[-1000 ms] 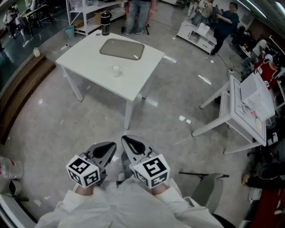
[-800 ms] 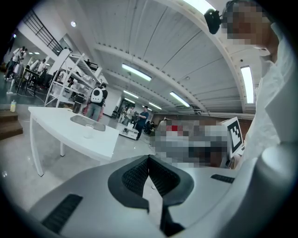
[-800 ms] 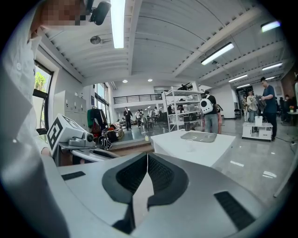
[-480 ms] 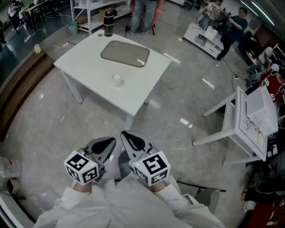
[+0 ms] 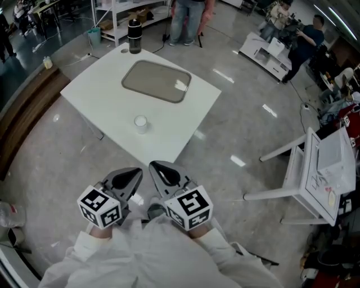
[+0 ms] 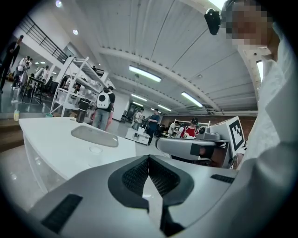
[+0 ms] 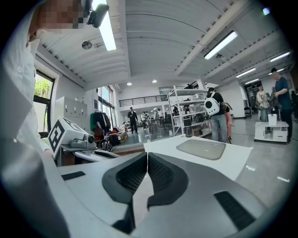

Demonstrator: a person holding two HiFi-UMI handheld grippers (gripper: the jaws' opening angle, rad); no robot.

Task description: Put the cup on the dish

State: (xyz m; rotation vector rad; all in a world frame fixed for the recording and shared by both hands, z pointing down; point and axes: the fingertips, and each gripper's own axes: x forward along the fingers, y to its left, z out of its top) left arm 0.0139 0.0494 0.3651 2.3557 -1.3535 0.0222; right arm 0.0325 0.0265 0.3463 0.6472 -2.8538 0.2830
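A small white cup (image 5: 140,123) stands upright on the white table (image 5: 101,101), near its front corner. Behind it lies a flat grey dish (image 5: 156,81), also seen in the left gripper view as the dish (image 6: 94,136) and in the right gripper view as the dish (image 7: 202,148). My left gripper (image 5: 136,173) and right gripper (image 5: 154,167) are held side by side in front of the table's near corner, short of the cup. Both are shut with nothing between the jaws.
A dark bottle (image 5: 134,35) stands at the table's far corner. A person (image 5: 190,17) stands behind the table. A second white table (image 5: 318,174) is at the right. Shelving (image 5: 121,14) and other people fill the back of the room.
The table, cup and dish have come closer and lower in the head view as both grippers moved forward toward the table. Both stay shut.
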